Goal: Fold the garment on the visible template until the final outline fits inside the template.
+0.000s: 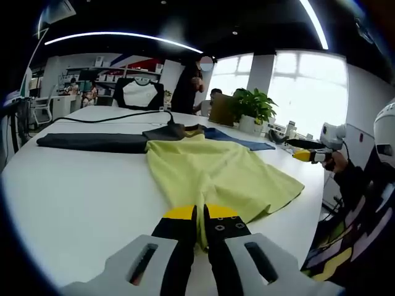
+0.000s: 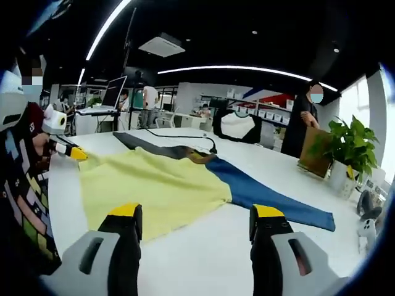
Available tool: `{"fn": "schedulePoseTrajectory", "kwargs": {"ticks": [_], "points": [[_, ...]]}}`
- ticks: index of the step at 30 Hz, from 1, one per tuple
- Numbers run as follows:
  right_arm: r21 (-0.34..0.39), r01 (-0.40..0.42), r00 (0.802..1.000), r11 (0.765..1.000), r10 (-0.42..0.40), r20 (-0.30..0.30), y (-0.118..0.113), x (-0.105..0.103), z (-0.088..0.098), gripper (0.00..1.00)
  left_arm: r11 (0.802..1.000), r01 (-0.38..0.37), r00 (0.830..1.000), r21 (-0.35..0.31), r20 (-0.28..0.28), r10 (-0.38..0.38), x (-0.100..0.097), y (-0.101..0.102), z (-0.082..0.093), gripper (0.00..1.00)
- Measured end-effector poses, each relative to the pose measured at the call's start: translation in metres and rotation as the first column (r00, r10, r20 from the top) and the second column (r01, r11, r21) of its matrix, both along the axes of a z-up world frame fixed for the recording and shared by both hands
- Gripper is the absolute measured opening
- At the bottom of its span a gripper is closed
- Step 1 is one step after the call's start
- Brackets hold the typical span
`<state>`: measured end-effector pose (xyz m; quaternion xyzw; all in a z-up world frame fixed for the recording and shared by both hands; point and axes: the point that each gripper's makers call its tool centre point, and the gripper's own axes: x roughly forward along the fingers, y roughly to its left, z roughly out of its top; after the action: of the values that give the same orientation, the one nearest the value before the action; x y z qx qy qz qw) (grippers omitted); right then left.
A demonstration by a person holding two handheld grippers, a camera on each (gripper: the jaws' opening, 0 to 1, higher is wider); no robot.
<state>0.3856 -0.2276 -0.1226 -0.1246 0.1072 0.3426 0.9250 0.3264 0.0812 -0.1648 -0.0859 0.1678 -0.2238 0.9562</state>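
Yellow-bodied with one dark sleeve and one blue, the garment lies spread flat on the white bench; I judge it light, limp and apt to slide, so I'd take it at hem corners or sleeve ends. My left gripper has its fingers closed on the yellow hem. From the right gripper view I get the whole blue sleeve, with my right gripper spread wide and empty above the bench.

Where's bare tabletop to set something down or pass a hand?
Free: the white table beside the yellow garment body, below the dark grey sleeve; also the patch in front of the blue sleeve, between the right hand-held gripper jaws. Crowded: the collar, where the black cable ends.
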Motion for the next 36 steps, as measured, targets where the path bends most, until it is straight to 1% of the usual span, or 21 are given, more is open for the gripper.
{"fn": "schedulePoseTrajectory", "kwargs": {"ticks": [3,4,5,7,10,16,18,20,22,23,24,25,26,27,29,30,31,33,34,36], "points": [[-0.004,-0.046,0.998,0.999,0.046,-0.040,0.012,-0.012,-0.012,0.70,1.000,0.001,1.000,-0.001,-0.001,-0.001,0.000,0.000,0.000,0.04],[-0.026,-0.111,0.993,0.993,0.110,-0.047,0.022,-0.021,-0.018,0.71,1.000,0.001,1.000,-0.001,-0.001,-0.001,0.000,0.000,-0.001,0.04],[-0.034,-0.127,0.990,0.991,0.125,-0.057,0.027,-0.025,-0.022,0.72,1.000,0.002,1.000,-0.001,-0.002,-0.002,-0.001,0.000,-0.001,0.04],[-0.047,-0.143,0.988,0.989,0.140,-0.057,0.033,-0.029,-0.027,0.70,1.000,0.002,1.000,-0.001,-0.004,-0.002,-0.001,0.000,-0.002,0.04],[-0.035,-0.167,0.982,0.985,0.163,-0.096,0.041,-0.036,-0.034,0.68,1.000,0.003,1.000,-0.001,-0.006,-0.003,-0.002,0.000,-0.003,0.04],[-0.051,-0.200,0.973,0.979,0.192,-0.130,0.050,-0.045,-0.046,0.61,1.000,0.001,1.000,-0.008,-0.007,-0.002,-0.003,-0.001,-0.003,0.04],[-0.073,-0.231,0.965,0.970,0.219,-0.143,0.055,-0.051,-0.052,0.56,1.000,0.004,1.000,-0.009,-0.010,-0.004,-0.003,-0.001,-0.004,0.04],[-0.075,-0.243,0.960,0.967,0.229,-0.160,0.057,-0.054,-0.056,0.47,1.000,0.007,1.000,-0.013,-0.014,-0.007,-0.003,-0.001,-0.005,0.04],[-0.065,-0.239,0.955,0.969,0.223,-0.198,0.057,-0.056,-0.062,0.41,0.999,0.011,1.000,-0.033,-0.016,-0.012,-0.003,-0.002,-0.004,0.04],[-0.064,-0.237,0.953,0.969,0.219,-0.210,0.056,-0.057,-0.064,0.38,0.999,0.011,1.000,-0.034,-0.015,-0.011,-0.003,-0.002,-0.004,0.04],[-0.059,-0.244,0.946,0.968,0.224,-0.234,0.057,-0.059,-0.068,0.36,1.000,0.010,1.000,-0.030,-0.015,-0.010,-0.003,-0.002,-0.004,0.04],[-0.056,-0.243,0.944,0.968,0.223,-0.242,0.057,-0.060,-0.070,0.32,1.000,0.010,1.000,-0.029,-0.016,-0.011,-0.003,-0.002,-0.004,0.04],[-0.053,-0.246,0.945,0.968,0.227,-0.235,0.057,-0.060,-0.069,0.29,1.000,0.010,1.000,-0.029,-0.016,-0.011,-0.003,-0.002,-0.004,0.04],[-0.049,-0.260,0.939,0.964,0.240,-0.247,0.059,-0.063,-0.070,0.26,1.000,0.010,1.000,-0.029,-0.016,-0.011,-0.003,-0.002,-0.004,0.04],[-0.034,-0.263,0.935,0.964,0.246,-0.256,0.061,-0.064,-0.070,0.22,1.000,0.010,1.000,-0.030,-0.016,-0.010,-0.003,-0.002,-0.005,0.04],[-0.026,-0.261,0.934,0.965,0.246,-0.260,0.061,-0.065,-0.070,0.18,1.000,0.010,1.000,-0.030,-0.017,-0.011,-0.003,-0.002,-0.005,0.04],[-0.036,-0.249,0.939,0.968,0.232,-0.253,0.060,-0.062,-0.070,0.12,1.000,0.011,1.000,-0.029,-0.017,-0.011,-0.004,-0.002,-0.005,0.04],[-0.040,-0.244,0.940,0.969,0.226,-0.254,0.060,-0.061,-0.070,0.08,1.000,0.012,1.000,-0.028,-0.020,-0.012,-0.004,-0.002,-0.006,0.04],[-0.060,-0.231,0.945,0.971,0.209,-0.252,0.059,-0.059,-0.070,0.02,1.000,0.011,1.000,-0.028,-0.021,-0.012,-0.004,-0.002,-0.007,0.04],[-0.064,-0.222,0.946,0.973,0.199,-0.255,0.058,-0.058,-0.070,0.01,1.000,0.012,1.000,-0.029,-0.023,-0.012,-0.004,-0.002,-0.008,0.04]]}}
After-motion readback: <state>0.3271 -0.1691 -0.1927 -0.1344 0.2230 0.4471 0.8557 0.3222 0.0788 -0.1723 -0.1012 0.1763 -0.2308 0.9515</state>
